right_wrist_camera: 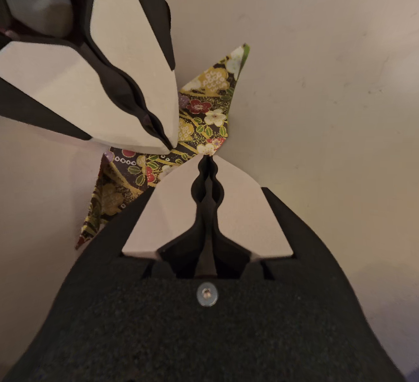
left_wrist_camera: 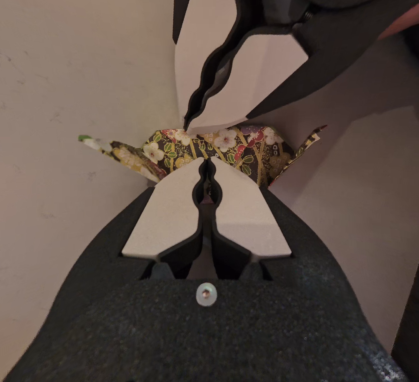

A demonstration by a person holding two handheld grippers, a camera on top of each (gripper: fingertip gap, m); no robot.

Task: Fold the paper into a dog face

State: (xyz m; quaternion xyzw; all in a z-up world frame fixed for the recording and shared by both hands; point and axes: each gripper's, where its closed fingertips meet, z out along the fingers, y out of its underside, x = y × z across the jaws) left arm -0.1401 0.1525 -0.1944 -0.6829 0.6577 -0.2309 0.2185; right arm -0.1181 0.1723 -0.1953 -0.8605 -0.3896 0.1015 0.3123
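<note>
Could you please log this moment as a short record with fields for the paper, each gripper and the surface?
paper: floral origami paper, partly folded, two pointed flaps sticking out at the sides
left gripper: shut, pinching the paper's near edge
right gripper: shut on the opposite edge of the paper
surface: plain pale tabletop
fold stage: dog face not yet recognisable

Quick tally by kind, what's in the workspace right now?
Folded floral paper: 1
Claws: 2, the left claw and the right claw, both shut on the paper
Pale table: 1
Total: 4
</note>
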